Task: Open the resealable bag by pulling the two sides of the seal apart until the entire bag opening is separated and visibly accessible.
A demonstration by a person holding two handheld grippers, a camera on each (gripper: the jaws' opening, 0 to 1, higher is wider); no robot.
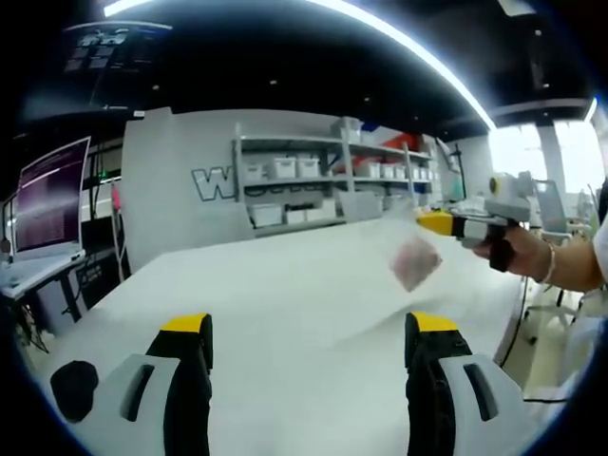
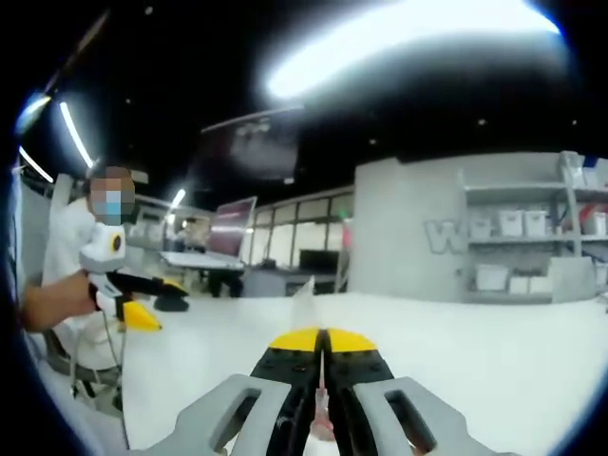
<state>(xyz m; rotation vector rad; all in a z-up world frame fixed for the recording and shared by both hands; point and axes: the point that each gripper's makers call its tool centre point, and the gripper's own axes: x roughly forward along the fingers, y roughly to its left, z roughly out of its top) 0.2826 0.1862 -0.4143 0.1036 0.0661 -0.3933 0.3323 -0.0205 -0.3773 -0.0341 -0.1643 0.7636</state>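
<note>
Right gripper [image 2: 321,353] jaws pinching bag [image 1: 410,255] edge; left gripper [image 1: 312,340] jaws spread above table [image 1: 285,285].

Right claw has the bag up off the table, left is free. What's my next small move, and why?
Probably bring the open left claw across to the bag and pinch the free side of its top edge. The right claw is shut on the bag, holding it above the white table, and the left claw holds nothing, so the seal cannot yet be pulled apart.
</note>
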